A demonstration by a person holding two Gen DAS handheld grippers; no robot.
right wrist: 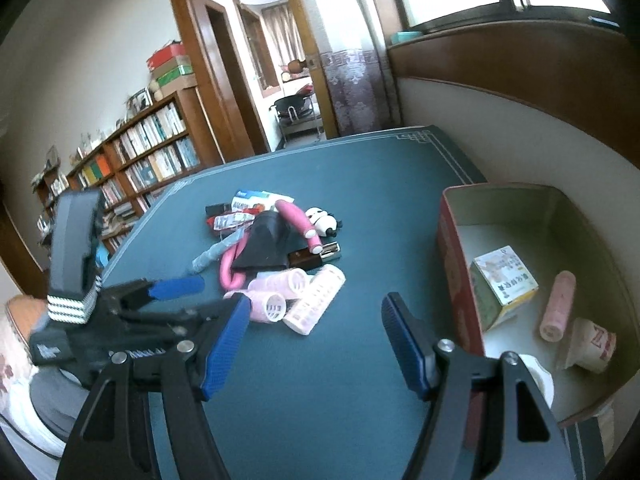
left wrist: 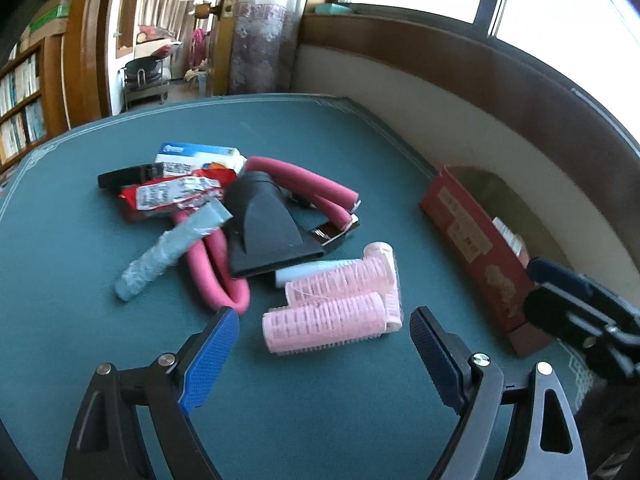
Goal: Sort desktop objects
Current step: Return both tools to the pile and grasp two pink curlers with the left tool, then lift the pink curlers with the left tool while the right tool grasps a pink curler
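The left gripper (left wrist: 324, 332) hung spread and empty just short of the pink hair rollers (left wrist: 334, 300) at the near edge of the pile mid-table. Best to straddle one roller across its barrel and clamp gently, since it looked light and likely to roll. The right gripper (right wrist: 314, 338) stood apart too, holding nothing. At the table's right edge, the red box (right wrist: 456, 264) held a small carton (right wrist: 502, 280), a pink roller (right wrist: 558, 306) and a paper cup (right wrist: 592, 346).
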